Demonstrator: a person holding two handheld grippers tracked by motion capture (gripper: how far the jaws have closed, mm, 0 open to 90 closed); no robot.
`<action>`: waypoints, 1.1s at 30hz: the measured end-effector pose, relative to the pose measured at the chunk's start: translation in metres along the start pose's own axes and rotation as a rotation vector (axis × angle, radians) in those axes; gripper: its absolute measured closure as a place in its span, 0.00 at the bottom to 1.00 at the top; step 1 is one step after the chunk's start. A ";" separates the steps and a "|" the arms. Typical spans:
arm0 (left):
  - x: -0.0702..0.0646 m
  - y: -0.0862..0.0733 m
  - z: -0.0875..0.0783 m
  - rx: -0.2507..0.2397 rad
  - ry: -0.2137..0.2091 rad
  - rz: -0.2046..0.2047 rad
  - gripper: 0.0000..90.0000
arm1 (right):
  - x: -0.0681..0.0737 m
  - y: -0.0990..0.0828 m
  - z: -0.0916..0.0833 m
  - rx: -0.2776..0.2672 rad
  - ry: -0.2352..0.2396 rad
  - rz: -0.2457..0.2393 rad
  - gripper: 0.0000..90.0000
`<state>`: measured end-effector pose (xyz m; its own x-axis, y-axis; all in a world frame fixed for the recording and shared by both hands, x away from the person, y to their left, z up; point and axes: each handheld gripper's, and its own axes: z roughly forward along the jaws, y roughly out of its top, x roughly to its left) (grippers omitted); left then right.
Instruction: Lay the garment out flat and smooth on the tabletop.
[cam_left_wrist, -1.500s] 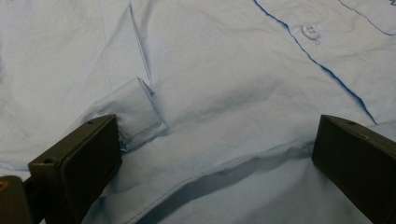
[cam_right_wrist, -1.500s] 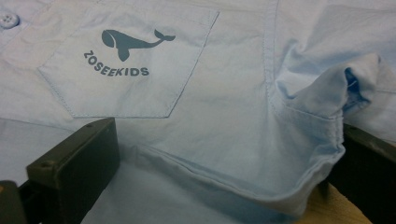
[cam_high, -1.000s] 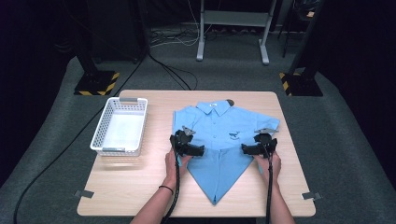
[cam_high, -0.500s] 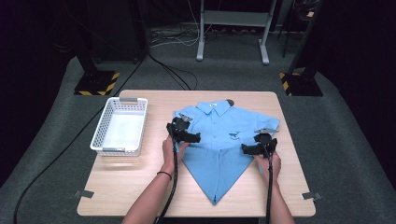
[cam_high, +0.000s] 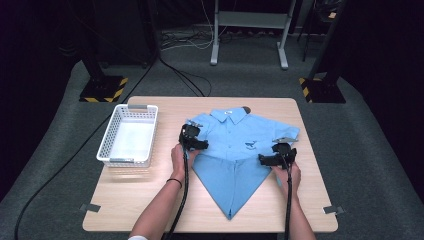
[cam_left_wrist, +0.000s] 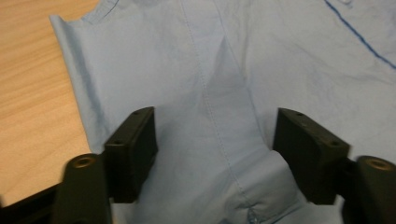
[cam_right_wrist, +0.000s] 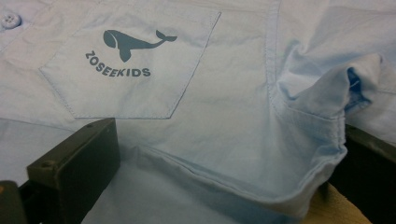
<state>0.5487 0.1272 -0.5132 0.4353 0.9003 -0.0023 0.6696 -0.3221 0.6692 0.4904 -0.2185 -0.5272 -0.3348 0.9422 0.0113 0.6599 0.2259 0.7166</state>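
A light blue short-sleeved shirt (cam_high: 235, 131) lies face up on the wooden table (cam_high: 145, 210), its lower part folded to a point toward me. My left gripper (cam_high: 195, 142) hovers over the shirt's left armpit seam (cam_left_wrist: 219, 140). Its jaws have just been closing and stand apart, with flat cloth between them and neither pad pressing on it. My right gripper (cam_high: 271, 156) rests at the shirt's right side below the whale-print pocket (cam_right_wrist: 130, 70). Its jaws stand wide, with a raised fold of the sleeve hem (cam_right_wrist: 317, 140) bunched against the right one.
A white mesh basket (cam_high: 113, 150) stands empty on the table's left. Bare wood lies along the near edge and at the far right. Dark floor, cables and stand feet surround the table.
My left gripper has slid away from me along the shirt's left edge, from the fold up to the sleeve area. The right gripper has stayed put.
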 end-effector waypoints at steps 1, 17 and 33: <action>0.000 0.000 -0.001 -0.001 -0.006 0.006 0.44 | 0.000 0.000 0.000 0.000 0.000 0.000 0.00; -0.007 0.003 -0.004 0.008 -0.019 0.081 0.98 | 0.000 0.000 0.000 -0.001 -0.001 -0.001 0.00; 0.012 0.004 -0.037 -0.082 0.089 0.069 0.99 | 0.000 0.000 0.000 -0.002 -0.003 -0.001 0.00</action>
<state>0.5342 0.1477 -0.4833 0.4210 0.9005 0.1089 0.5870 -0.3620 0.7241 0.4906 -0.2183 -0.5273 -0.3332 0.9428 0.0086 0.6585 0.2262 0.7178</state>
